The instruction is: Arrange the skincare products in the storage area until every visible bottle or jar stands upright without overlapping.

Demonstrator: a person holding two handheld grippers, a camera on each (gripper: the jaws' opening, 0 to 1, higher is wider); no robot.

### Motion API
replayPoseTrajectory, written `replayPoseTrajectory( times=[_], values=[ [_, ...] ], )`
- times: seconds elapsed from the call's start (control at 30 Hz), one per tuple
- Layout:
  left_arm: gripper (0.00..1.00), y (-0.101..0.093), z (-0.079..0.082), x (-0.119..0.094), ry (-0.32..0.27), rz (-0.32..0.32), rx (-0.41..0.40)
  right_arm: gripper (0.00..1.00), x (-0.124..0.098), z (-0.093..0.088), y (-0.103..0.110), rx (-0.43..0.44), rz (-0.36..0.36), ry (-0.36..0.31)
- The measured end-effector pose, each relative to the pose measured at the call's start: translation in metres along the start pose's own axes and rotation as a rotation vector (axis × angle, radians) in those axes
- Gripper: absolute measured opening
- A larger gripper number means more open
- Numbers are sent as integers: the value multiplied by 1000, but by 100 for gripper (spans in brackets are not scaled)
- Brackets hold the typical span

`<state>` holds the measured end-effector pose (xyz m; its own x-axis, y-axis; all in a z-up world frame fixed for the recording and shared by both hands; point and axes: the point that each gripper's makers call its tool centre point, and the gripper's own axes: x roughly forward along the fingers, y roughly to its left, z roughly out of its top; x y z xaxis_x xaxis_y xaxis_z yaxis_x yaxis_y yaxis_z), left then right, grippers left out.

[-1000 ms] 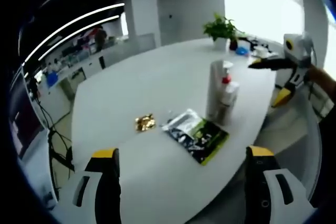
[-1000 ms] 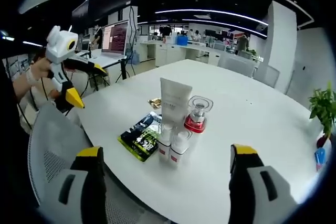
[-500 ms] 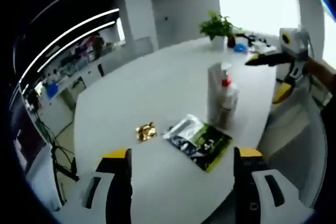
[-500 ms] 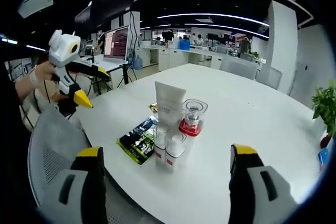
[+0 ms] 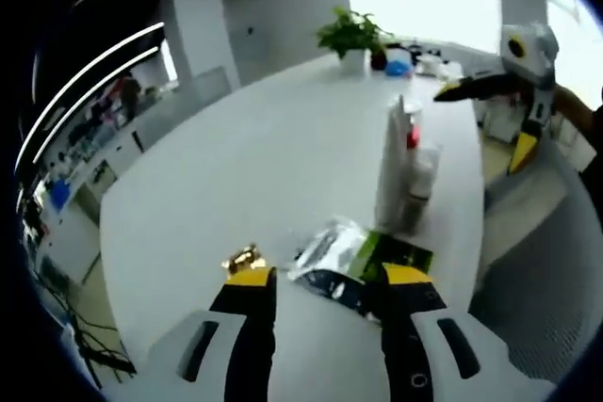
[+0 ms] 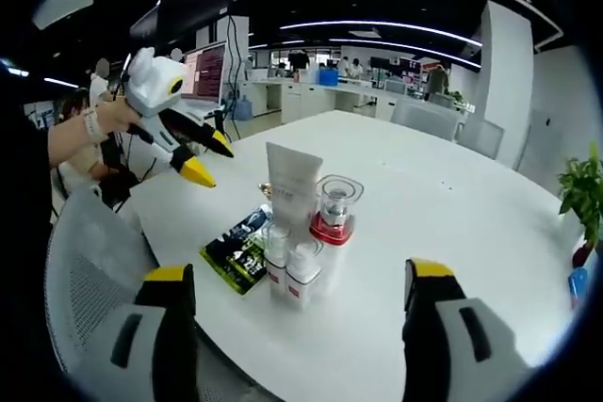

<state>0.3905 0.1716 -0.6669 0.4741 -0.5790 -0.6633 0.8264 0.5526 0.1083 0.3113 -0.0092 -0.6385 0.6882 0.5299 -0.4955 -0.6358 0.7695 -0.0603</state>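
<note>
A tall white tube stands upright on the white table. Beside it is a clear jar with a red base, and two small white bottles stand in front. A green-and-black sachet lies flat to their left. My right gripper is open, back from the group. The left gripper hangs over the table's left edge. In the left gripper view, my left gripper is open just above the sachet. The tube and a small bottle stand beyond, with the right gripper at far right.
A small gold wrapper lies left of the sachet. A potted plant and small items sit at the table's far end. Grey mesh chairs stand at the table's edge. A laptop on a stand and office desks lie behind.
My left gripper has moved forward and down towards the sachet, and its jaws have narrowed. In the right gripper view it has come closer to the products. The products have not moved.
</note>
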Motion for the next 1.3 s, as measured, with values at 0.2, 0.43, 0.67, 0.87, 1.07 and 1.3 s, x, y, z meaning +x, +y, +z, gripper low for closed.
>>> replayPoseTrajectory(
  times=[0.2, 0.43, 0.67, 0.87, 1.07, 1.3],
  values=[
    [38, 38, -12, 14, 94, 5, 124, 79, 2, -4, -2, 8, 5, 17],
    [36, 64, -18, 33, 160, -37, 244, 70, 6, -17, 0, 17, 12, 59],
    [38, 78, -28, 55, 240, -101, 380, 70, 3, -18, -3, 23, -3, 59],
    [39, 85, -32, 72, 245, -191, 456, 69, 1, -13, -7, 40, -18, 50],
    [41, 98, -43, 86, 285, -223, 516, 71, 2, -17, -6, 47, -19, 65],
    [44, 98, -53, 97, 290, -282, 531, 70, 1, -15, -15, 55, -45, 65]
  ],
)
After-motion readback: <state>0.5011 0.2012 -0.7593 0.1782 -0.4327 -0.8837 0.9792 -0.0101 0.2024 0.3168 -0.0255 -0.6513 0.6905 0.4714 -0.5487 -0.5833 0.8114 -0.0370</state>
